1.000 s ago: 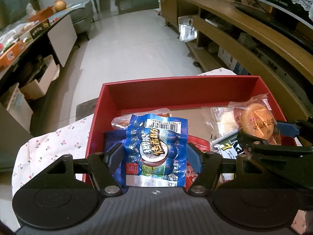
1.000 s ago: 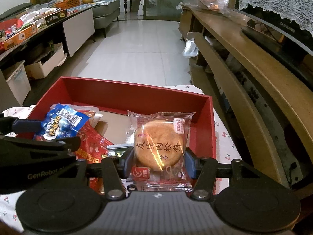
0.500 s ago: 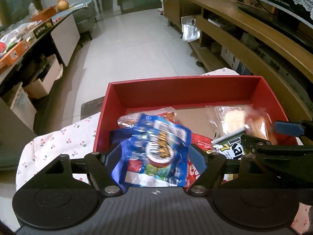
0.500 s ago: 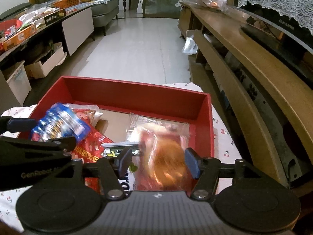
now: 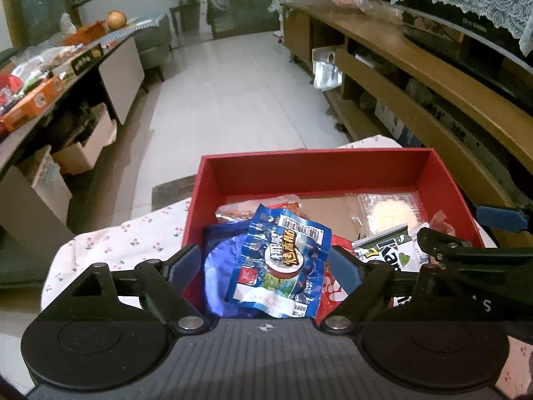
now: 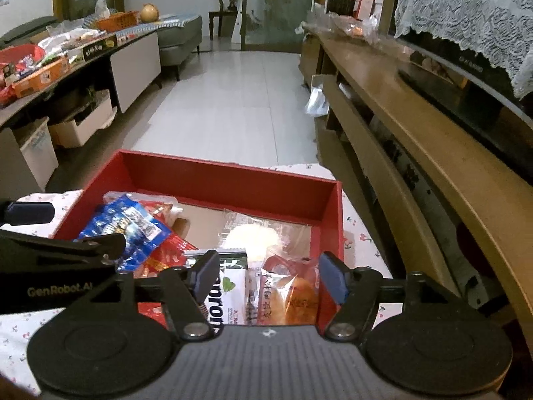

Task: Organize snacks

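Left wrist view: we look down along the left gripper (image 5: 263, 268) into the red box (image 5: 313, 170), which stands on a worktop covered by a cherry-print cloth (image 5: 133, 243). The fingers (image 5: 183, 261) are parting, and the blue snack packet (image 5: 273, 266) lies between them on the heap in the box, with a gap showing at each side, so we judge it released, not gripped. A green-and-white packet (image 5: 386, 256) lies to its right, and a clear-wrapped pale cake (image 5: 389, 215) rests farther back on the box floor. The other gripper's arm crosses the right edge of this view. Right wrist view: the right gripper (image 6: 266, 275) hangs over the near right corner of the same box. Its fingers (image 6: 329, 276) are also parting, and the orange pastry packet (image 6: 289, 295) lies below and between them against the box wall, free of both pads. We judge the step in hand to be the release of two snacks into the box, one from each side. The next move, in our judgement, calls for lifting both grippers clear without snagging the loose wrappers, then seeking any snacks left outside the box; none shows on the cloth in either view.
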`<state>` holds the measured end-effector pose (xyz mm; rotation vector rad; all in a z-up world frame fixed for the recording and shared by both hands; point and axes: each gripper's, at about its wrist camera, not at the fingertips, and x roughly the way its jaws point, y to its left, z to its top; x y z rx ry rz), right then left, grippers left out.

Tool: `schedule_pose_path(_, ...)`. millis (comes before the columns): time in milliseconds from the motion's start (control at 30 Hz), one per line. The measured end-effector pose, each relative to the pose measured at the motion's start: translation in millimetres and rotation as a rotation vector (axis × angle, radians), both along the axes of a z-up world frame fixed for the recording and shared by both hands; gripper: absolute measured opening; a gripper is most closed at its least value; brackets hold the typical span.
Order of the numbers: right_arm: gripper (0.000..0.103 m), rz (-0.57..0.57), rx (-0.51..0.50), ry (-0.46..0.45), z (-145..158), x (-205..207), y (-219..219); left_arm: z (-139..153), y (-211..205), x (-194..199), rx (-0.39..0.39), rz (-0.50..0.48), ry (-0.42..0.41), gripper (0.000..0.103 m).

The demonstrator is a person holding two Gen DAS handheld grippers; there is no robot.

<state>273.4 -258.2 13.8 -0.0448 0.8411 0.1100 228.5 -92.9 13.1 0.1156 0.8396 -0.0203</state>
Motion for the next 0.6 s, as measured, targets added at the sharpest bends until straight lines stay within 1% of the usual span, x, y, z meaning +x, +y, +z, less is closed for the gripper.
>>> schedule_pose_path(167, 0.093, -0.007, 0.027, -0.030, 15, -15, -2, 12, 5, -12, -0.001, 0.018, -0.048, 0.097)
schedule_pose_path(233, 0.094, -0.008, 0.034, -0.040, 19, -20, -2, 16, 8, -17, 0.002, 0.028, -0.067, 0.102)
schedule_pose_path(333, 0.100, 0.002, 0.050, -0.059, 27, -28, -2, 21, 11, -23, 0.009, 0.037, -0.091, 0.103)
schedule_pose_path(400, 0.100, 0.013, 0.056, -0.072, 31, -35, 0, 25, 11, -28, 0.019, 0.036, -0.103, 0.103)
schedule_pose_path(500, 0.100, 0.022, 0.029, -0.103, 37, -44, 5, 29, 9, -37, 0.059, 0.033, -0.132, 0.103)
schedule_pose_path(600, 0.100, 0.030, 0.018, -0.117, 41, -50, 8, 32, 6, -44, 0.094, 0.036, -0.142, 0.103)
